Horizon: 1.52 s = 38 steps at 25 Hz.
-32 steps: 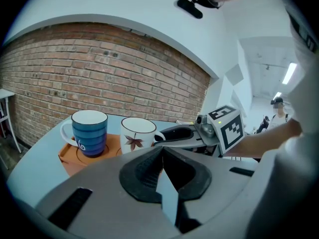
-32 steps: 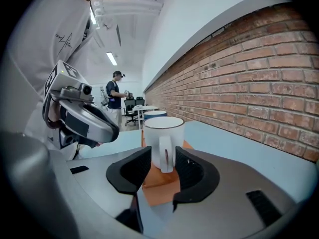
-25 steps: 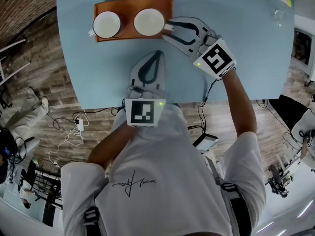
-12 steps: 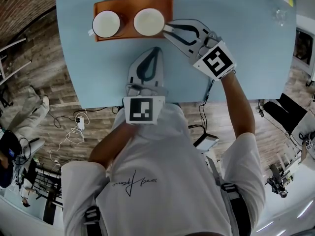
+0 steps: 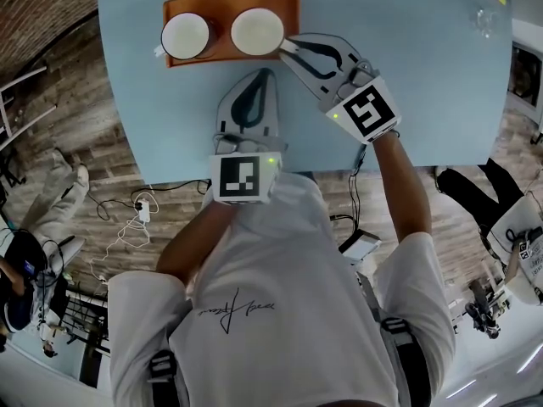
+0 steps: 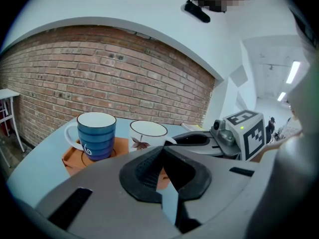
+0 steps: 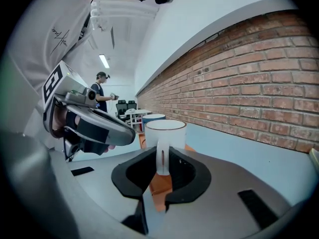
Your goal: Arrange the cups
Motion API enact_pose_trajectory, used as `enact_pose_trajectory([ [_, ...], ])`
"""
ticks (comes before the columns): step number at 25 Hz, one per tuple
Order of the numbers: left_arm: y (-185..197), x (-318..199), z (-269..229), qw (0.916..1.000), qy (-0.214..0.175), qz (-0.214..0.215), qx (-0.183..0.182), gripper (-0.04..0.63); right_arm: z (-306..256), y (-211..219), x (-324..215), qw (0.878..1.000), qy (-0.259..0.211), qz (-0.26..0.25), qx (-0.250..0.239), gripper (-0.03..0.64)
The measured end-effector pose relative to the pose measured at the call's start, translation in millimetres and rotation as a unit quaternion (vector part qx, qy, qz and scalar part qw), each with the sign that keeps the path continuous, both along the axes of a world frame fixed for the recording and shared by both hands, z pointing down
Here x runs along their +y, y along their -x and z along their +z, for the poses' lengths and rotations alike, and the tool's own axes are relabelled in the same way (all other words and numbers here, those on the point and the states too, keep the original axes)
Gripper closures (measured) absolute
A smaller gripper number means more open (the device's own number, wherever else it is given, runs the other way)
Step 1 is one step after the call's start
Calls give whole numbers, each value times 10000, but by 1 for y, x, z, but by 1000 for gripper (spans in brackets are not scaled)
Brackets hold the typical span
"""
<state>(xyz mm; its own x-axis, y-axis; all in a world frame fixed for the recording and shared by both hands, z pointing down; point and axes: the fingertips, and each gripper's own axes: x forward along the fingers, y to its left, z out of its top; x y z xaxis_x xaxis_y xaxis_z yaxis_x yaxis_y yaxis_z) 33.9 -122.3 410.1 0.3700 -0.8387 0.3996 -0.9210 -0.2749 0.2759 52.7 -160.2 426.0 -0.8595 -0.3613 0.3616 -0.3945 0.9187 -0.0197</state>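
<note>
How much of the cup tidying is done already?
Looks done: the blue striped mug and the white mug both stand on the orange tray. In hand: the right gripper has just been closing, and the white mug's handle is pinched between its jaws. The left gripper is shut and empty, near the tray. Left: probably moving the white mug; where it should go isn't shown.

Left cup [image 5: 185,36] beside right cup [image 5: 257,30] on tray [image 5: 222,1], tray on table [image 5: 424,75], seemingly near its far edge
</note>
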Motion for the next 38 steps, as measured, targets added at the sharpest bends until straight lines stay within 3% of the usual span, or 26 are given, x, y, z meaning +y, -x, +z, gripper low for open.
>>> enact_pose_trajectory([
  [11,12,5,-3,9998,-186,-30,4,586,-3,4,10,9989,-33,470,-87,551],
  [20,24,13,-9,9994,-348,-21,20,586,-11,-3,15,9934,-86,1136,-129,552],
  [29,29,28,-11,9975,-678,-3,-178,586,-26,-7,19,9792,-159,1994,-352,551],
  [38,41,46,-31,9962,-855,-88,-108,586,-42,-3,39,9647,-178,2594,-426,551],
])
